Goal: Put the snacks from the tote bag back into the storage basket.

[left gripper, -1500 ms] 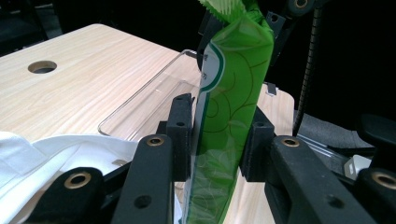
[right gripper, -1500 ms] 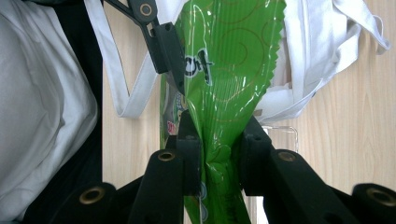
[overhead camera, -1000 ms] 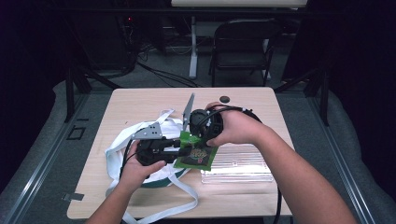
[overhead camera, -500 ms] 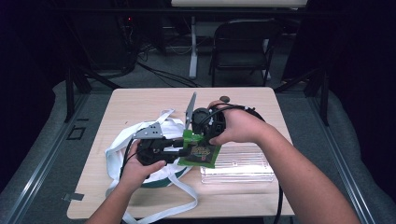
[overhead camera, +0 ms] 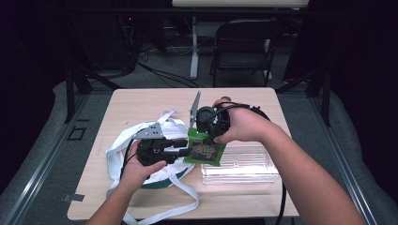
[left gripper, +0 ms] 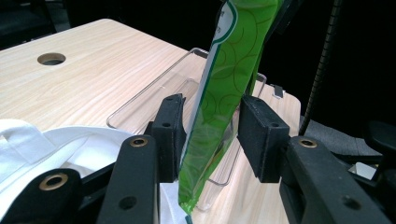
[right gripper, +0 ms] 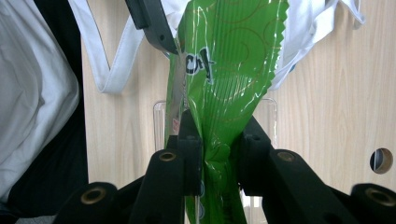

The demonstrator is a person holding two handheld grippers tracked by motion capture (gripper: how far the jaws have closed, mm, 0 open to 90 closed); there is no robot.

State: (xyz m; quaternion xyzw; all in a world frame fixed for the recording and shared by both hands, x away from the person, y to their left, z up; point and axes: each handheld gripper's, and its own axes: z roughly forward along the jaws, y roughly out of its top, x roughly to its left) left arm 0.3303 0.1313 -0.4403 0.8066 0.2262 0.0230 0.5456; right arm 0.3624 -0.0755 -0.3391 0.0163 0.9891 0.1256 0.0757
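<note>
1. Left of centre in the high view: white cloth bag (overhead camera: 141,140) with long straps lies on the wooden table (overhead camera: 141,101).
2. My left gripper (overhead camera: 180,149) sits over the bag, pointing right at the green snack packet (overhead camera: 205,151).
3. In the left gripper view, my jaws have just been opening; the packet (left gripper: 219,107) stands between the pads, touching the left pad, clear gap to the right pad (left gripper: 261,135). Not clamped.
4. Centre of the high view: the packet hangs over the near-left corner of the clear plastic tray (overhead camera: 244,164).
5. My right gripper (overhead camera: 202,135) comes down on the packet from above.
6. In the right gripper view, jaws are pressed together on the packet (right gripper: 224,70), pinching its crinkled film at lower centre.
7. Tray (right gripper: 271,112) shows behind the packet there.
</note>
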